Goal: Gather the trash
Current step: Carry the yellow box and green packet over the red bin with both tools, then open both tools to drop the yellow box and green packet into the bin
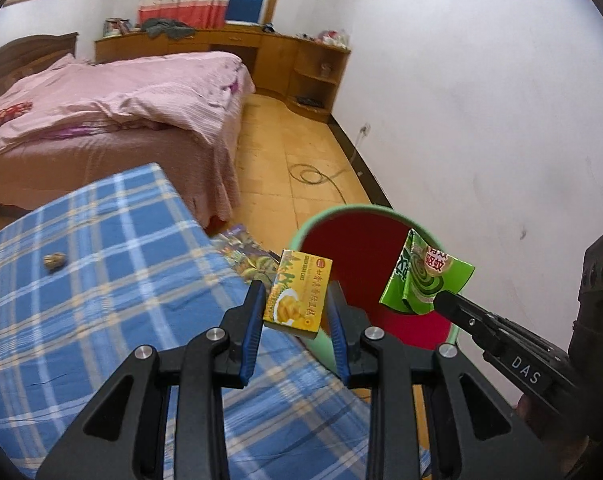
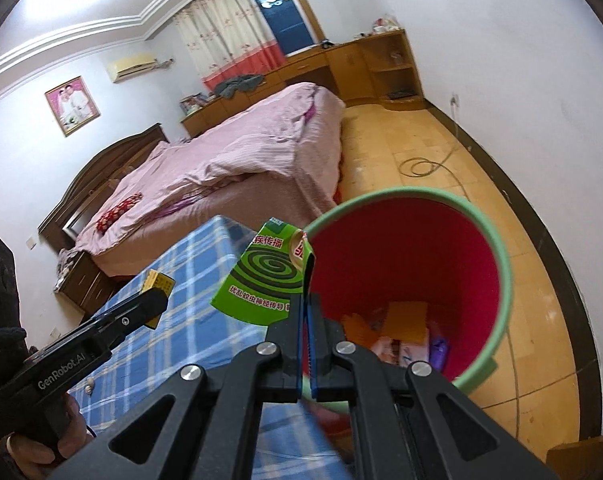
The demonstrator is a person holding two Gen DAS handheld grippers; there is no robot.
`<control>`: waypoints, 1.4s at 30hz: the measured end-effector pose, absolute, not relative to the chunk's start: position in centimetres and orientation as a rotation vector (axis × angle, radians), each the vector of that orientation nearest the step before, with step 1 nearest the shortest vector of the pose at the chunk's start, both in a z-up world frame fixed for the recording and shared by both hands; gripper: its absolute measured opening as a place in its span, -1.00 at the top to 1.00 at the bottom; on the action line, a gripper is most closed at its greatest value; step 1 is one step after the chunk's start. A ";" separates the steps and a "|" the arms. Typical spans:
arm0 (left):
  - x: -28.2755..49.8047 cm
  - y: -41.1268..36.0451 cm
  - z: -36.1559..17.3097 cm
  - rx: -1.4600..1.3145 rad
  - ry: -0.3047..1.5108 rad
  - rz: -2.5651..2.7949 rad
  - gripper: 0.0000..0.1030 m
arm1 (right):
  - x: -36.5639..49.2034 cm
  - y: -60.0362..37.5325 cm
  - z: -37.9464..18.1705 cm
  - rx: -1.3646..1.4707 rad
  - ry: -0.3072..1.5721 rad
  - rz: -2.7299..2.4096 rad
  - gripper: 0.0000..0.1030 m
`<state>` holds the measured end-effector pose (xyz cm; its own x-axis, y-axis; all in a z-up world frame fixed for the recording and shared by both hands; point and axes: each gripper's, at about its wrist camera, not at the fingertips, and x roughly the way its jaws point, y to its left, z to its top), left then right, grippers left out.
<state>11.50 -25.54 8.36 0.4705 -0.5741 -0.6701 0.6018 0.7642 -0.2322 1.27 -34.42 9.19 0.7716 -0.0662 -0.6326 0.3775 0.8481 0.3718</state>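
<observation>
My left gripper (image 1: 295, 298) is shut on a small yellow box (image 1: 297, 294), held over the table's edge beside the bin. The same box (image 2: 157, 282) shows in the right wrist view, gripped at the left. My right gripper (image 2: 306, 300) is shut on a flattened green mosquito-coil packet (image 2: 263, 276), which hangs at the near rim of the green bin with a red inside (image 2: 405, 264). In the left wrist view that packet (image 1: 425, 276) hangs over the bin's (image 1: 341, 216) mouth. Paper and wrappers (image 2: 405, 328) lie at the bin's bottom.
A blue plaid tablecloth (image 1: 101, 264) covers the table, with a small brown crumpled scrap (image 1: 54, 261) on it. A pink bed (image 1: 113, 112) stands behind, a wooden cabinet (image 1: 297, 68) by the far wall, a coiled cable (image 1: 313, 174) on the floor, and a colourful sheet (image 1: 245, 254) below the table.
</observation>
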 end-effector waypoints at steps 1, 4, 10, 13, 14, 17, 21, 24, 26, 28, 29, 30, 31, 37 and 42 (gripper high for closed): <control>11.5 -25.9 8.0 0.043 0.812 -0.725 0.40 | 1.1 -34.9 8.9 0.518 0.655 -0.260 0.94; 11.8 -27.6 7.0 0.065 0.836 -0.735 0.40 | 0.7 -36.2 7.9 0.538 0.666 -0.283 0.94; 12.3 -30.0 5.2 0.093 0.875 -0.752 0.40 | 0.1 -38.4 6.1 0.569 0.689 -0.323 0.94; 12.5 -30.9 4.6 0.106 0.885 -0.762 0.40 | 0.0 -39.1 5.5 0.579 0.698 -0.341 0.94; 12.5 -31.2 4.4 0.111 0.888 -0.765 0.40 | 0.0 -39.4 5.3 0.581 0.701 -0.347 0.94; 12.4 -32.0 3.9 0.123 0.898 -0.771 0.40 | -0.3 -40.0 4.8 0.591 0.705 -0.359 0.94; 12.4 -32.7 3.5 0.129 0.905 -0.797 0.40 | -0.4 -40.7 4.3 0.596 0.708 -0.376 0.93; 12.2 -33.1 3.5 0.126 0.904 -0.827 0.41 | -0.5 -41.3 4.1 0.601 0.707 -0.388 0.86; 12.2 -33.4 3.5 0.127 0.912 -0.842 0.38 | -0.6 -41.5 3.9 0.610 0.709 -0.398 0.86; 12.2 -33.5 3.5 0.132 0.916 -0.842 0.31 | -0.6 -41.8 3.8 0.619 0.712 -0.404 0.82; 12.1 -33.4 3.5 0.135 0.914 -0.838 0.29 | -0.7 -41.9 3.7 0.623 0.713 -0.404 0.80; 12.1 -33.3 3.6 0.135 0.913 -0.834 0.29 | -0.8 -42.0 3.7 0.624 0.713 -0.406 0.78; 12.0 -33.2 3.7 0.131 0.913 -0.831 0.29 | -0.8 -41.9 3.7 0.625 0.712 -0.404 0.73; 11.5 -31.2 4.9 0.103 0.896 -0.806 0.29 | -1.0 -41.2 4.3 0.613 0.704 -0.376 0.45; 10.6 -27.9 5.9 0.087 0.883 -0.764 0.29 | -1.1 -40.0 5.1 0.590 0.696 -0.344 0.40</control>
<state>10.64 -27.88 5.92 0.3927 -0.5671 -0.7240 0.6355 0.7364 -0.2321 -1.05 -39.99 5.14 0.7215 -0.1026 -0.6847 0.4821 0.7843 0.3905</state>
